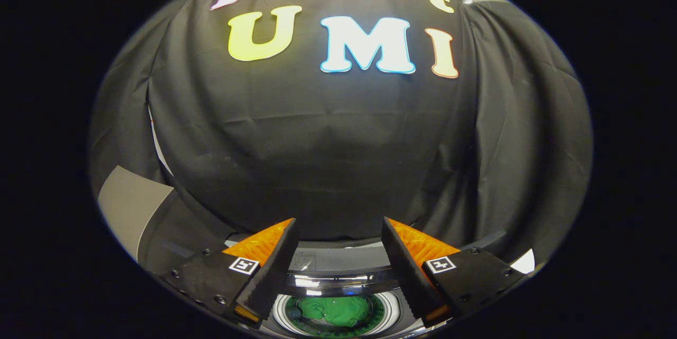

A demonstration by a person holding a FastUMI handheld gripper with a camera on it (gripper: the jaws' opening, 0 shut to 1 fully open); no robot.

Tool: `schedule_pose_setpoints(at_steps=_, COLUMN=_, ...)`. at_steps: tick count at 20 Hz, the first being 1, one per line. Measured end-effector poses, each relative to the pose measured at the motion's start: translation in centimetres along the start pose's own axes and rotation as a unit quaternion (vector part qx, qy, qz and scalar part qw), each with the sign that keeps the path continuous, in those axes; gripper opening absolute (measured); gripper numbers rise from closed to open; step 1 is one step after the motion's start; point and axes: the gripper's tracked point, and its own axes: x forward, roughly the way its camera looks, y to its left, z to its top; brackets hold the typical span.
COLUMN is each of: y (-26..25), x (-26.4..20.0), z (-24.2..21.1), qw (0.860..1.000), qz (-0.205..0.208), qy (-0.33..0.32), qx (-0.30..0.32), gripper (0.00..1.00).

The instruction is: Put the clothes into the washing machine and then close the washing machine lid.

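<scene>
Two fingers point(338, 230) we hold spread wide and empty above the washing machine drum point(391, 311), green garment point(336, 311) inside.

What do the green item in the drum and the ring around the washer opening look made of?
Green item: soft cloth, matte, crumpled into folds. Ring: glossy, likely chrome-look plastic or metal, with bright streaked reflections. The tool is open above them, holding nothing.

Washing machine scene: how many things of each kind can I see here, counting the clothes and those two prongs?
Green clothes, bundled in the drum: 1
Washing machine, lid raised: 1
Gripper, fingers open, nothing between them, above the drum: 1
Black cloth wall beyond the fingers: 1
Total: 4
</scene>
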Motion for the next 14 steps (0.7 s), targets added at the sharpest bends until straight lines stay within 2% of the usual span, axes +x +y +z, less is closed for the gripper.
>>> schedule_pose_setpoints(at_steps=14, y=-0.3, x=-4.7, z=-4.5, qw=0.999, qz=0.005, qy=-0.047, qx=0.004, gripper=0.98)
